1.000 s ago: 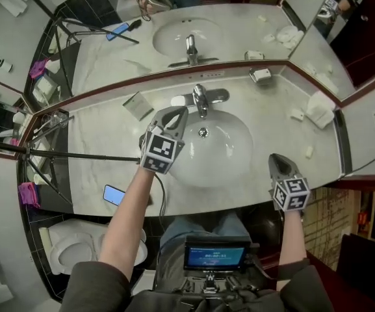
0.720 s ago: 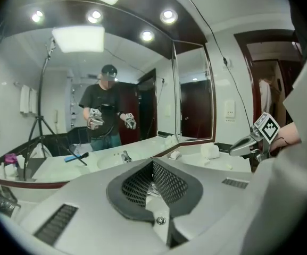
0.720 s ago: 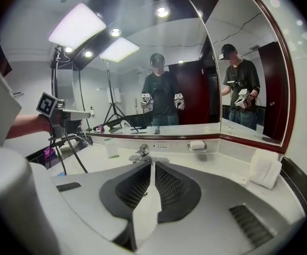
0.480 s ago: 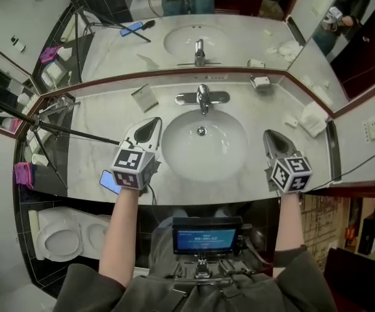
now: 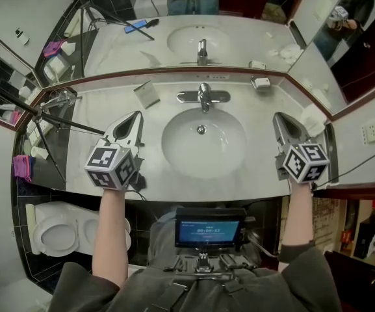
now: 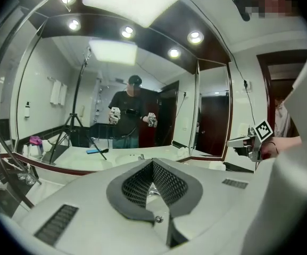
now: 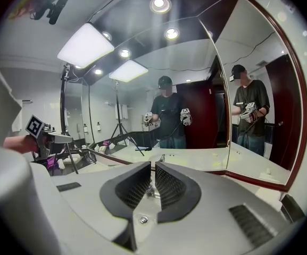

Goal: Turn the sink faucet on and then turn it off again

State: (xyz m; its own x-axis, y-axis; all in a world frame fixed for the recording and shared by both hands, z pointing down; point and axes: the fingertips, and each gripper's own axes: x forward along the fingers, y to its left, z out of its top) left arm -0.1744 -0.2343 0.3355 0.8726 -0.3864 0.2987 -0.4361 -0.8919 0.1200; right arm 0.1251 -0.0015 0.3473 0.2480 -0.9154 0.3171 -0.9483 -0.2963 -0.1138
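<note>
The chrome faucet [image 5: 204,97] stands at the back of the white sink basin [image 5: 174,149] in the head view, and no stream of water shows under it. My left gripper [image 5: 137,116] is shut and empty, held over the counter left of the basin and well short of the faucet. In the left gripper view, the left gripper [image 6: 152,162] has its tips touching. My right gripper [image 5: 278,117] hovers over the counter right of the basin. The right gripper view shows a narrow slit in the right gripper [image 7: 153,166], with nothing in it.
A black tripod [image 5: 57,119] leans over the counter's left end. A small card [image 5: 147,94], a soap dish [image 5: 261,82] and a folded towel [image 5: 312,117] lie on the marble. The mirror [image 5: 252,38] backs the counter. A toilet [image 5: 57,236] sits lower left and a monitor [image 5: 202,227] hangs below.
Both grippers rose and drew back from the sink. The left one moved from beside the faucet to the counter left of the basin; the right one lifted at the basin's right.
</note>
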